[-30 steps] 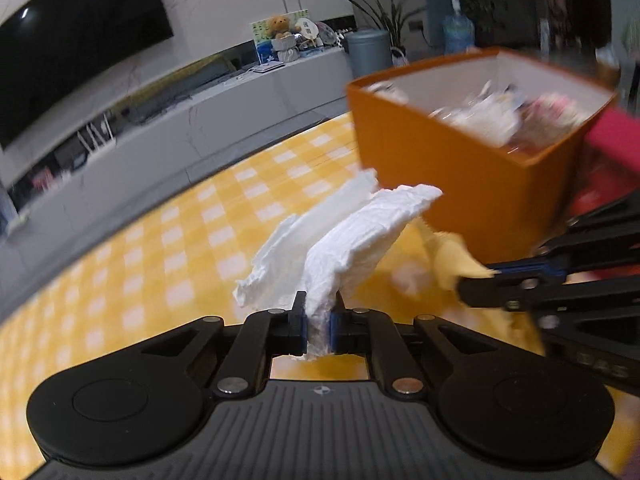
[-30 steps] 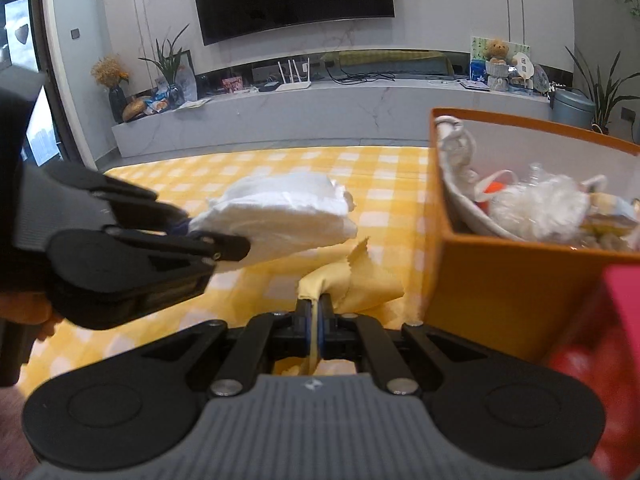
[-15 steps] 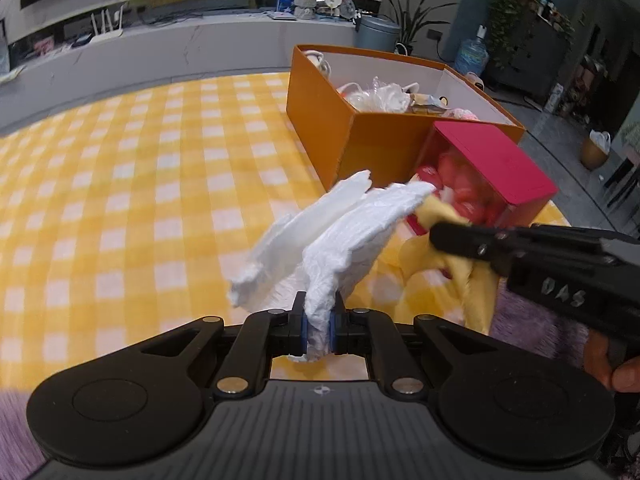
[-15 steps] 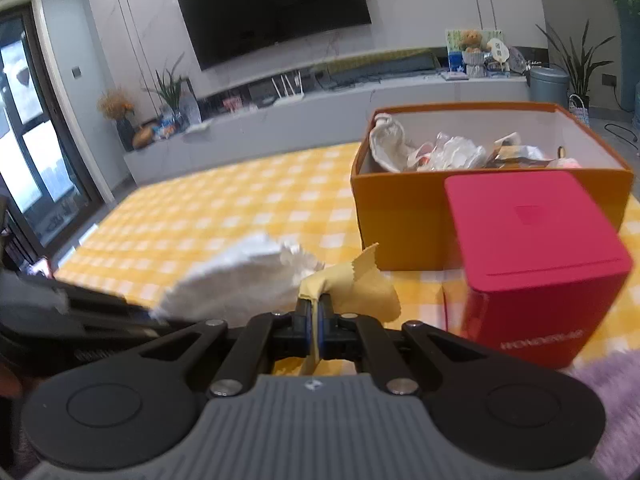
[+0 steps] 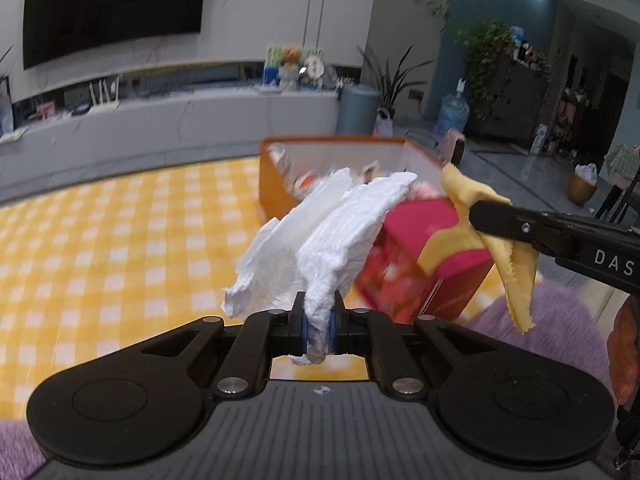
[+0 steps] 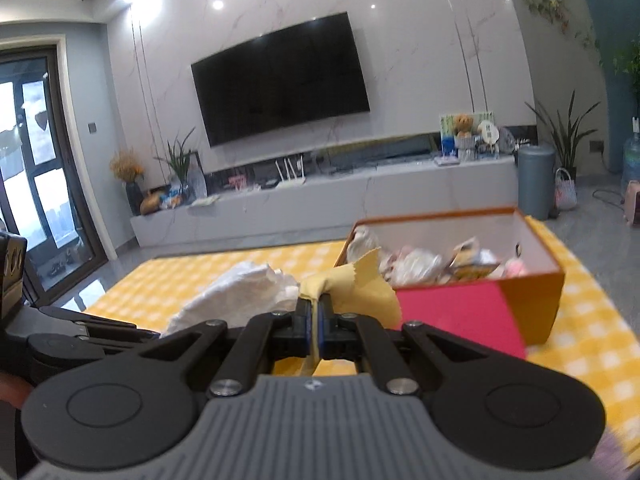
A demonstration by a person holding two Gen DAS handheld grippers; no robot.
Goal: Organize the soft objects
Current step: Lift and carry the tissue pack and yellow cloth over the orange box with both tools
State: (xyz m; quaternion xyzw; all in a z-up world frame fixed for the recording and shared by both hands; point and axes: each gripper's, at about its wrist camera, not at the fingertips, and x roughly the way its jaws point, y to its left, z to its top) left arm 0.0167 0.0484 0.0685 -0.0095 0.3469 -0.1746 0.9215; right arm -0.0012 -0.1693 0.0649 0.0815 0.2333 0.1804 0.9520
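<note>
Left tongs (image 5: 319, 322) clamped on white tissue (image 5: 332, 240), right tongs (image 6: 316, 328) pinching yellow cloth (image 6: 352, 288), orange box (image 6: 532, 292) beyond

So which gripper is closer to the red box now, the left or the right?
Right, I judge. The right gripper holds its yellow cloth just beside the red box. The left gripper, holding the white tissue, sits further back.

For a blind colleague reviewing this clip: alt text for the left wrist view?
The left gripper pinches a crumpled white tissue above a yellow checked cloth. To its right, the right gripper holds a yellow cloth near orange and red boxes.
</note>
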